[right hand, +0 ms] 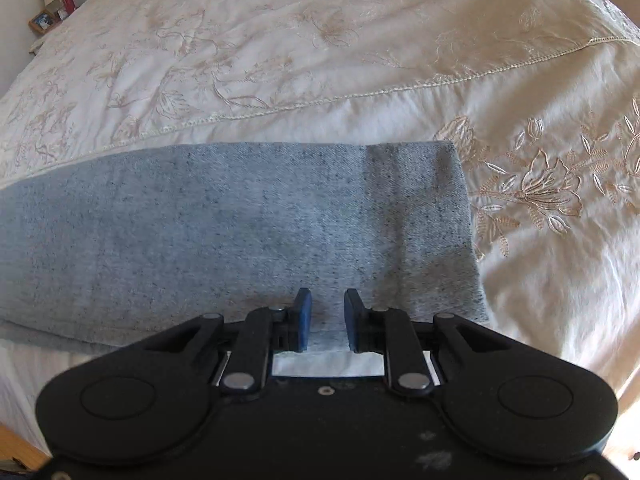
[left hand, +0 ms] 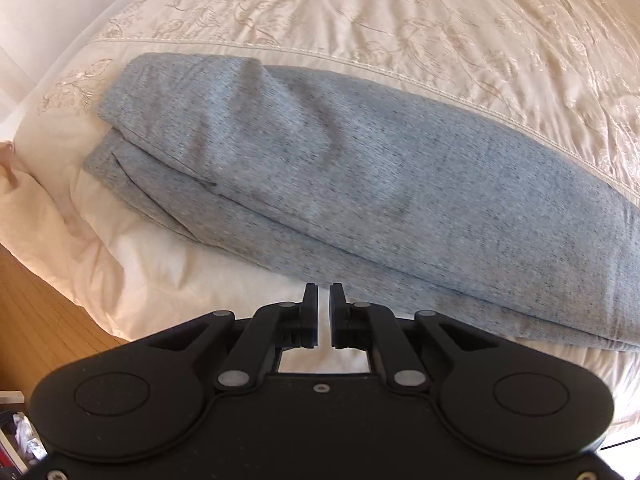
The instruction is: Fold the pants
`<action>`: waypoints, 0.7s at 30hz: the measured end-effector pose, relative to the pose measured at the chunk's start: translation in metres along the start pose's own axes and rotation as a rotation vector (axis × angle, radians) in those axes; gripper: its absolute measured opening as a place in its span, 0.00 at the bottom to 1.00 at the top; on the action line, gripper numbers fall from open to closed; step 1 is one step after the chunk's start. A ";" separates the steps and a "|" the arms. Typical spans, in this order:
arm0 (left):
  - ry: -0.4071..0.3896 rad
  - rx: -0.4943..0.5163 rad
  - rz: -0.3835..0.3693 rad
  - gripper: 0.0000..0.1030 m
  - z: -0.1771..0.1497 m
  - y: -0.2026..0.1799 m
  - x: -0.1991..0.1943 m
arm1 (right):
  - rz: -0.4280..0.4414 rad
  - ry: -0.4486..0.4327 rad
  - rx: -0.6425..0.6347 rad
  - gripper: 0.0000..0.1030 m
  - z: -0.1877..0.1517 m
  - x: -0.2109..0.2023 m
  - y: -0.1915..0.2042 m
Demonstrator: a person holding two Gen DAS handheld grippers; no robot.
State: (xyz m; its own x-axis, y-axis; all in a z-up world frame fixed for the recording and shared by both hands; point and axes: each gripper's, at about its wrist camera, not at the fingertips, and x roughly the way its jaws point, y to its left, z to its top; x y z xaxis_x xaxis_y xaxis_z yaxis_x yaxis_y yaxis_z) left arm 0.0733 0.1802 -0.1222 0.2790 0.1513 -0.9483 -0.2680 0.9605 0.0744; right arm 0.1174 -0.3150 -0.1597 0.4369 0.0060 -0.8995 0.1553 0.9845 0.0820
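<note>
two views, one long bundle of grey cloth between them.

left wrist view: the grey pants (left hand: 360, 184) lie folded lengthwise on the embroidered bedspread (left hand: 440, 32), their long axis running from the upper left of the frame down to the right edge and out of it. the layered end, where several edges stack (waist or hems, i cannot tell which), sits at upper left. the left claw (left hand: 324, 300) hangs just off the near long edge, over bare white bedding, its jaws standing a narrow slit apart with nothing between them. the cloth lies ahead of the fingertips and mostly to their right.

right wrist view: the same pants (right hand: 240, 232) cross the frame left to right, their squared-off end (right hand: 460, 220) near the embroidered flower on the bedspread (right hand: 280, 60). the right claw (right hand: 328, 304) sits over the near edge close to that end, blue pads (right hand: 304, 316) moderately apart, cloth seen in the gap but not pinched.

judging by this, each claw stands by its own end of the bundle, both on the near long side. a further fold would likely carry one end along the long axis toward the other, and the right claw looks better placed, being already over cloth (the left would first need to reach forward).
</note>
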 end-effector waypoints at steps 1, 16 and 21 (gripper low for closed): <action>-0.012 -0.004 0.007 0.13 0.006 0.009 0.000 | 0.030 -0.015 0.002 0.21 0.000 -0.007 0.017; -0.105 0.078 -0.013 0.16 0.095 0.157 0.040 | 0.351 0.036 -0.075 0.24 -0.031 -0.025 0.313; -0.132 0.191 -0.018 0.16 0.109 0.188 0.051 | 0.445 0.196 0.231 0.27 -0.044 0.006 0.353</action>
State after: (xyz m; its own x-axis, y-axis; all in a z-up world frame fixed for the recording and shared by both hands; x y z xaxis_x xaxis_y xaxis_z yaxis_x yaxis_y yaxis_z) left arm 0.1372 0.3939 -0.1227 0.4035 0.1509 -0.9024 -0.0859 0.9882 0.1268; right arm 0.1364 0.0400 -0.1553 0.3349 0.4679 -0.8179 0.1940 0.8152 0.5458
